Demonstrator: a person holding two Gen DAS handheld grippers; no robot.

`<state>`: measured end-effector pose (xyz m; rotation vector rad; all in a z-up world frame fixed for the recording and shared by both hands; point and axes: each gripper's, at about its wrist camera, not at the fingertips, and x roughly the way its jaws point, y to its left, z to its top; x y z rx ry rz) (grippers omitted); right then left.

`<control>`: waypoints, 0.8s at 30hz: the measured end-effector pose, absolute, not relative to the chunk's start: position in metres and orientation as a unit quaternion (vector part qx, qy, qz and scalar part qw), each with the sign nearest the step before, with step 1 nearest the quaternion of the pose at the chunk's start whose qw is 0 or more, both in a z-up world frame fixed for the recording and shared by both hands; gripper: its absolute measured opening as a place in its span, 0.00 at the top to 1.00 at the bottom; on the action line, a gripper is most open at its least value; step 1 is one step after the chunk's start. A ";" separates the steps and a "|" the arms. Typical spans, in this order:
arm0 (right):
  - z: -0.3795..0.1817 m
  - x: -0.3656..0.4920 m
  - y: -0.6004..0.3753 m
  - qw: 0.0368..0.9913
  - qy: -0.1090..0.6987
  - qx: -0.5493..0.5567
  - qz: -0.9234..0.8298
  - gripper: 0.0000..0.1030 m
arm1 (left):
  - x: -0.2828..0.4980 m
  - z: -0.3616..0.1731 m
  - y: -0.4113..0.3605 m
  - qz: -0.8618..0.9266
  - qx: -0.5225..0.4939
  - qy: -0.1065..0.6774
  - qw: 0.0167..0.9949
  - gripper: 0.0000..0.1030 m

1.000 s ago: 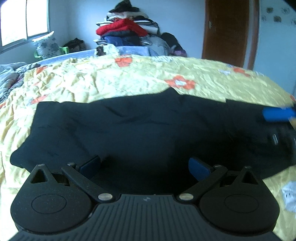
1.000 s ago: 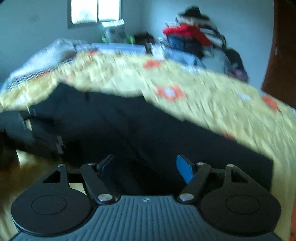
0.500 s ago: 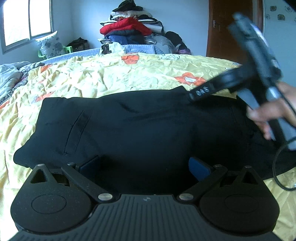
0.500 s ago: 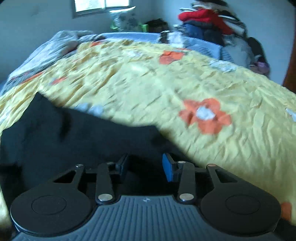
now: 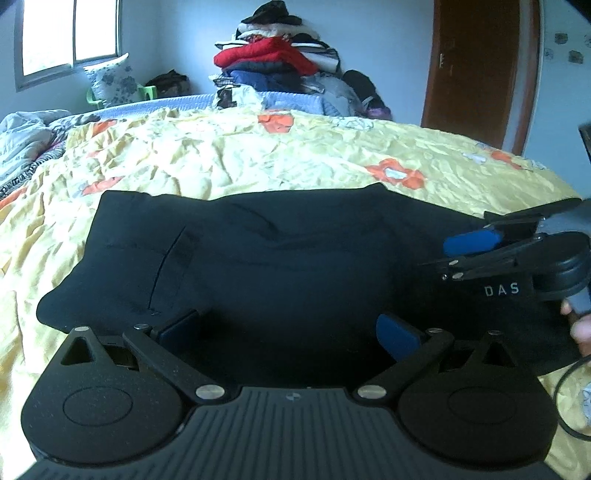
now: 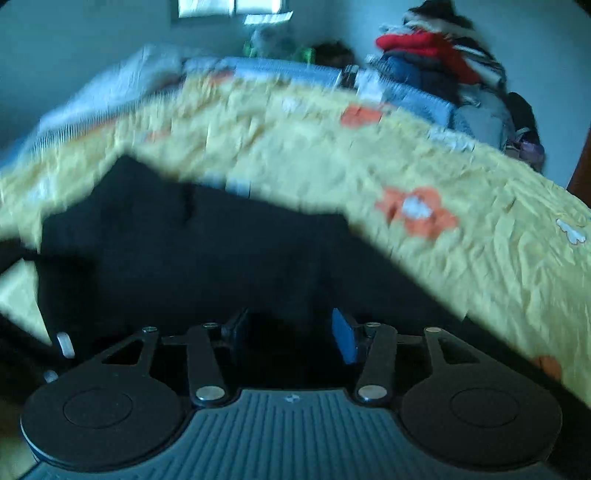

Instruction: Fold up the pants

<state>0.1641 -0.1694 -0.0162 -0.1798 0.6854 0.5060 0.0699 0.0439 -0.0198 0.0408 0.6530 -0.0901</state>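
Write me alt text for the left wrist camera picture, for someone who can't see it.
Black pants lie spread flat on a bed with a yellow flowered bedspread, seen past the open left gripper low in front. The right gripper reaches in from the right edge over the pants. Behind the bed are a pile of clothes, a window and a brown door.

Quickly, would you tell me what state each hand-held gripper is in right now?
Left hand-held gripper: open, holding nothing.
Right hand-held gripper: open, holding nothing.
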 end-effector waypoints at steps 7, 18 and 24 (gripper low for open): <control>-0.005 0.151 -0.176 0.926 0.309 -0.049 0.212 0.27 | 0.068 -0.020 0.043 -0.041 0.031 0.321 0.946 0.00; -0.002 0.087 -0.209 0.934 0.307 -0.061 0.174 0.23 | 0.068 -0.022 0.043 -0.042 0.033 0.317 0.947 0.00; -0.030 0.075 -0.222 0.929 0.330 -0.040 0.165 0.11 | 0.067 -0.025 0.043 -0.043 0.038 0.311 0.949 0.00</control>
